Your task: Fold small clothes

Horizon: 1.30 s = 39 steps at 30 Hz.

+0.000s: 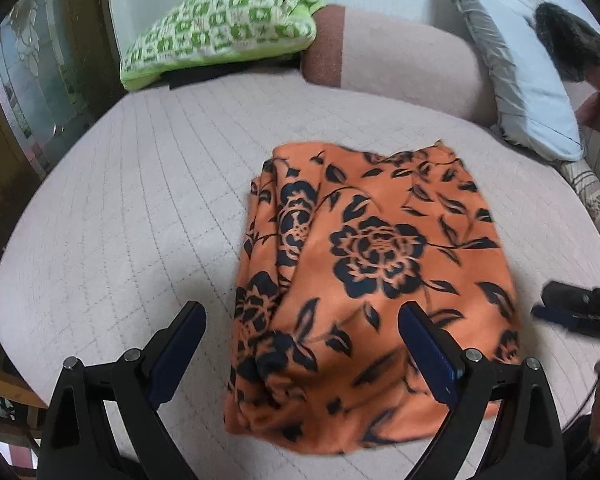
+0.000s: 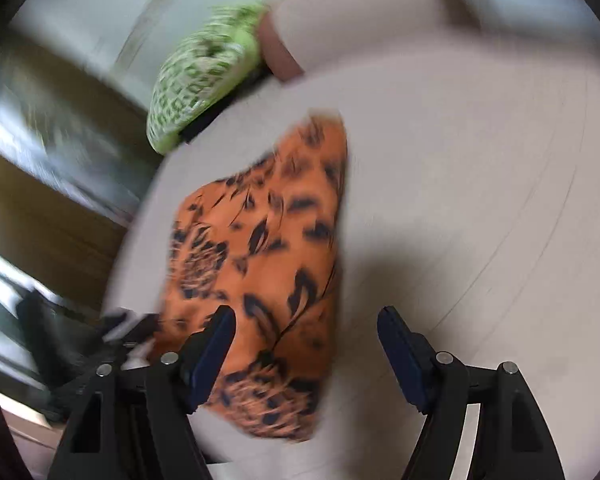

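An orange cloth with a dark floral print [image 1: 364, 272] lies folded on the pale quilted bed [image 1: 132, 216]. My left gripper [image 1: 302, 314] is open and empty, hovering above the cloth's near left part. The right gripper [image 1: 572, 308] shows at the right edge of the left wrist view, beside the cloth. In the blurred right wrist view the cloth [image 2: 268, 256] lies left of centre on the bed [image 2: 480, 200], and my right gripper [image 2: 306, 318] is open and empty, with its left finger over the cloth's near edge.
A green and white patterned pillow [image 1: 220, 28] lies at the bed's far left and also shows in the right wrist view [image 2: 204, 76]. A pinkish bolster [image 1: 400, 52] and a light blue pillow [image 1: 532, 96] sit at the far right. Wooden furniture [image 2: 48, 184] stands left of the bed.
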{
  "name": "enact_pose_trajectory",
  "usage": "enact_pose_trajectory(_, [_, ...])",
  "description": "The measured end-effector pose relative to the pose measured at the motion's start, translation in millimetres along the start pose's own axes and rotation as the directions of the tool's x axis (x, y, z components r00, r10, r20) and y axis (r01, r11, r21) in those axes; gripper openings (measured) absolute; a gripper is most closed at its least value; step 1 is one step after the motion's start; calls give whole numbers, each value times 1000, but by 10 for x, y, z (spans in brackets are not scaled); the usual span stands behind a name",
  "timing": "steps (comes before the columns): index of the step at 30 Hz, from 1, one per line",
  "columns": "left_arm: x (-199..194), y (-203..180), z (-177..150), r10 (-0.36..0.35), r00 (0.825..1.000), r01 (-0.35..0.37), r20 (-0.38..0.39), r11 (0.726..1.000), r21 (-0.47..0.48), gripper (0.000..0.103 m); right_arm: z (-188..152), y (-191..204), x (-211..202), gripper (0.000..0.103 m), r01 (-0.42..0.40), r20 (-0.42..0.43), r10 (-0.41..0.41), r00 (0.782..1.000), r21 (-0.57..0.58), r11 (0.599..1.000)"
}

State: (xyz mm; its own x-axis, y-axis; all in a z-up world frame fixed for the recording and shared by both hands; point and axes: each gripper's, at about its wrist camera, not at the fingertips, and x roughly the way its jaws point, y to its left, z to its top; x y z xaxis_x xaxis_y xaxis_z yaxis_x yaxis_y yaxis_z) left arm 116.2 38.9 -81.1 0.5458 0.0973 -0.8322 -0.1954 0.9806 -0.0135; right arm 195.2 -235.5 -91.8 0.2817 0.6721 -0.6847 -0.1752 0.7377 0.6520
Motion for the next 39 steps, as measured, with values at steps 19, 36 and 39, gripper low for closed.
enact_pose_trajectory(19, [15, 565, -51, -132, 991, 132, 7, 988, -75, 98, -241, -22, 508, 56, -25, -97, 32, 995, 72, 997])
enact_pose_trajectory(36, [200, 1048, -359, -520, 835, 421, -180, 814, -400, 24, -310, 866, 884, 64, -79, -149, 48, 988, -212, 974])
enact_pose_trajectory(39, [171, 1076, -498, -497, 853, 393, -159, 812, -430, 23, -295, 870, 884, 64, -76, -163, 42, 986, -211, 975])
